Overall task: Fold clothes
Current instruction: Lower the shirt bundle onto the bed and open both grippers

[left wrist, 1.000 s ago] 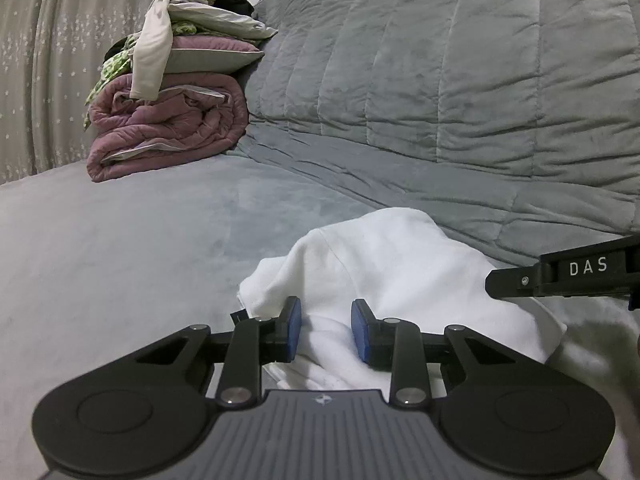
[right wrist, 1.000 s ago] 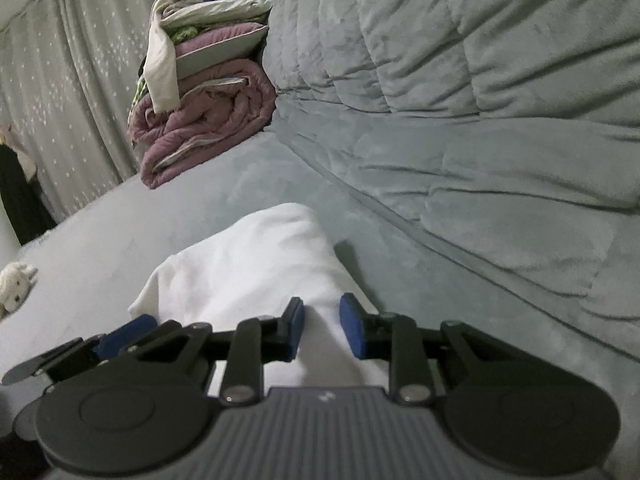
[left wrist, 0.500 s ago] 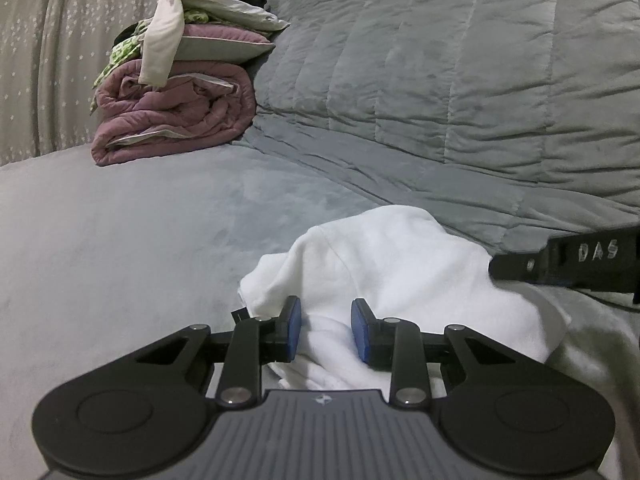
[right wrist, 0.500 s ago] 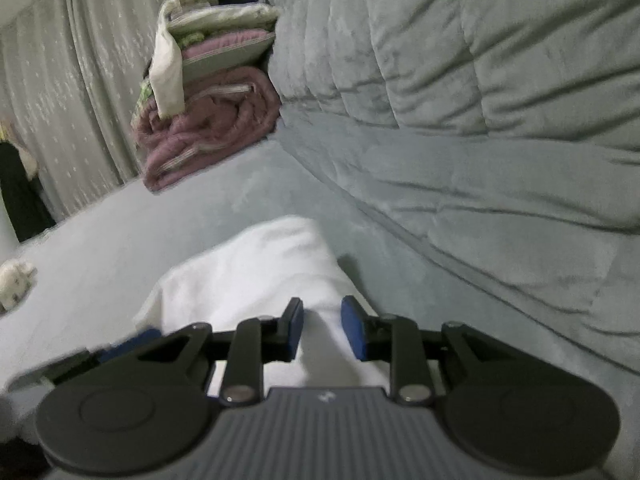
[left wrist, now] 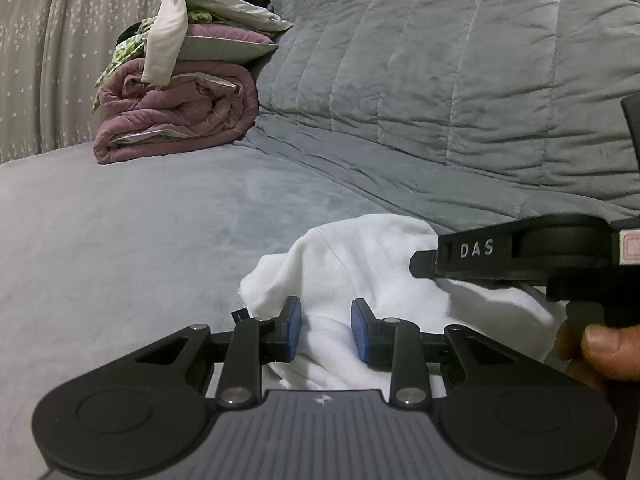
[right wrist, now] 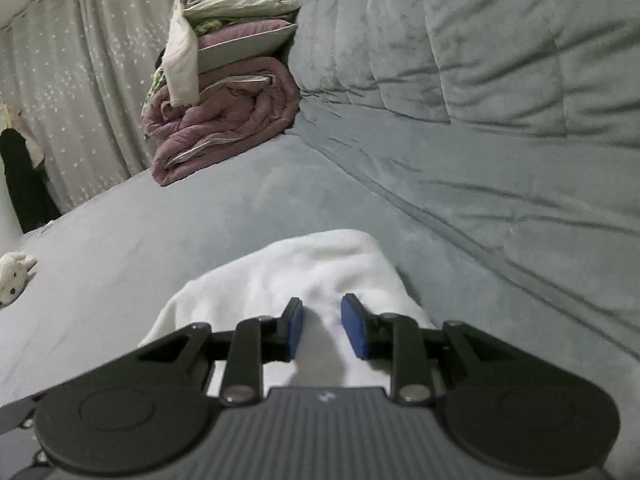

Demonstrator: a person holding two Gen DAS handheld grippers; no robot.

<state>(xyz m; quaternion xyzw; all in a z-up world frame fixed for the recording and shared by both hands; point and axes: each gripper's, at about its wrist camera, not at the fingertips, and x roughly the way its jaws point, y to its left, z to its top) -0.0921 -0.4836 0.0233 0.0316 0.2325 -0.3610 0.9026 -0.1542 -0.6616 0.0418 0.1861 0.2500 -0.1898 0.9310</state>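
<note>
While bunched on bed | white garment (left wrist: 360,264) between both tongs' jaws

You see a white garment (left wrist: 360,264) on the grey sofa (left wrist: 120,240), a mauve quilt (left wrist: 180,120), blue pads (left wrist: 294,328), a star-dotted grey curtain (left wrist: 40,60).

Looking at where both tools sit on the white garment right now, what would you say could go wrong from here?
1. The white garment is bunched, so the left tool may pinch several layers and set a crooked fold.
2. The right tool hangs very near the left tool, so the two may collide.
3. Dragging soft cloth over the plush grey sofa may bunch it further.
</note>
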